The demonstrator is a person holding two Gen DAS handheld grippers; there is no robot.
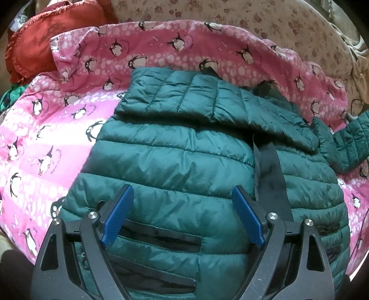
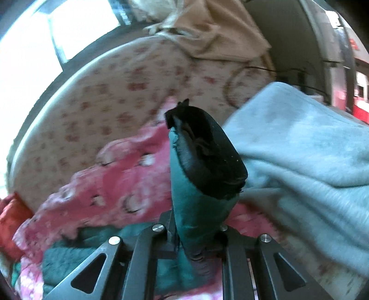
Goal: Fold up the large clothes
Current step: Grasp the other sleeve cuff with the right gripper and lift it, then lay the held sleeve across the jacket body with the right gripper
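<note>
Left wrist camera looks steeply down, close over the jacket (image 1: 184,161); right looks shallower; both share the pink blanket (image 1: 46,138).

Open pink penguin sheet (image 1: 46,147) to the left of the green jacket (image 1: 184,161), room for a tool there. Far left blocked by red cushion (image 1: 34,46). Right side tight: loose sleeve (image 1: 346,143) lies just beside jacket, & pale blue blanket (image 2: 299,150) piles up near right. Floral bed cover (image 1: 230,13) free at far edge
</note>
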